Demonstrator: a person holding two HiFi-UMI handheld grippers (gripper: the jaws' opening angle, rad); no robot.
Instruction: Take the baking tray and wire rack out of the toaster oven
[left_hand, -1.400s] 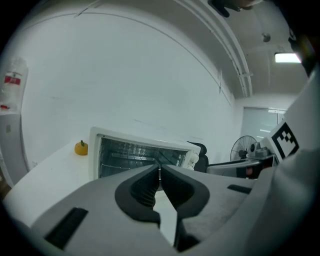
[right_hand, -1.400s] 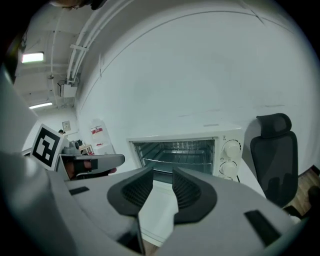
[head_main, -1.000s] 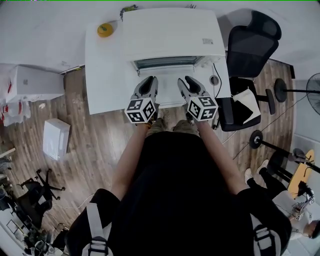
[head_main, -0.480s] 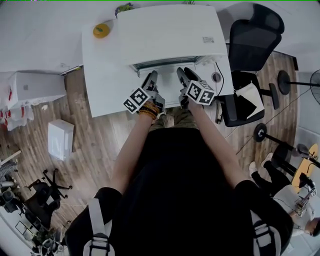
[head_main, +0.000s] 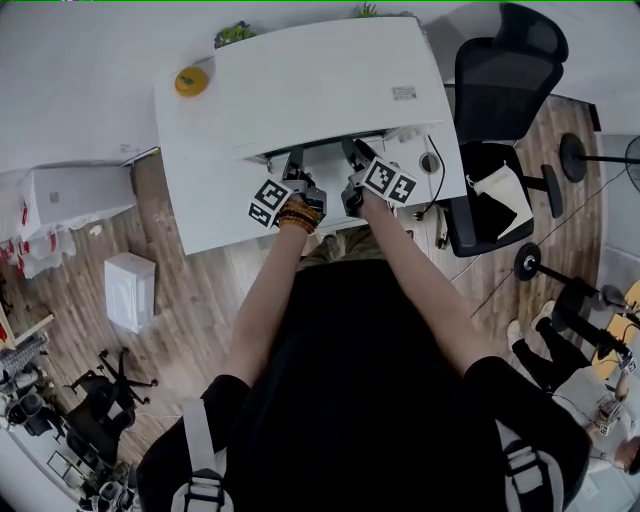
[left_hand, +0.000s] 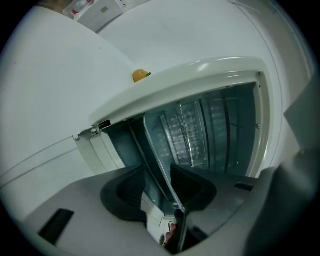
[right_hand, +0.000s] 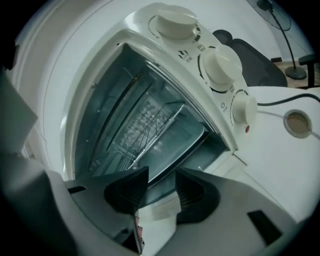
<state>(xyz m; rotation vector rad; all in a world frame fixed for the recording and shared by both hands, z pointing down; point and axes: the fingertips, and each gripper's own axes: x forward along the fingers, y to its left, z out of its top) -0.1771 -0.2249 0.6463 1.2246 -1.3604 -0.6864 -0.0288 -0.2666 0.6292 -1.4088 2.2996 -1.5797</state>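
The white toaster oven (head_main: 320, 80) stands open on the white table (head_main: 210, 190). Inside, the wire rack (right_hand: 150, 125) sits above the dark baking tray (right_hand: 175, 145); both also show in the left gripper view, rack (left_hand: 187, 132) and tray (left_hand: 155, 145). My left gripper (left_hand: 159, 172) is at the oven mouth, rolled on its side. Its jaws have just been opening, and a thin metal edge of the tray runs between them, unpressed. My right gripper (right_hand: 162, 175) has also been opening, and the tray's front edge lies in its gap. From above, the left gripper (head_main: 293, 160) and right gripper (head_main: 352, 152) reach into the opening.
Three white knobs (right_hand: 220, 62) line the oven's right side. A black cable (head_main: 437, 170) and a round grommet (right_hand: 297, 123) lie on the table to the right. An orange object (head_main: 188, 80) sits at the table's far left. A black office chair (head_main: 505, 90) stands beside the table.
Both grippers have gone forward and down from above the open door to the oven mouth, and both have rolled, so their marker cubes now face differently.
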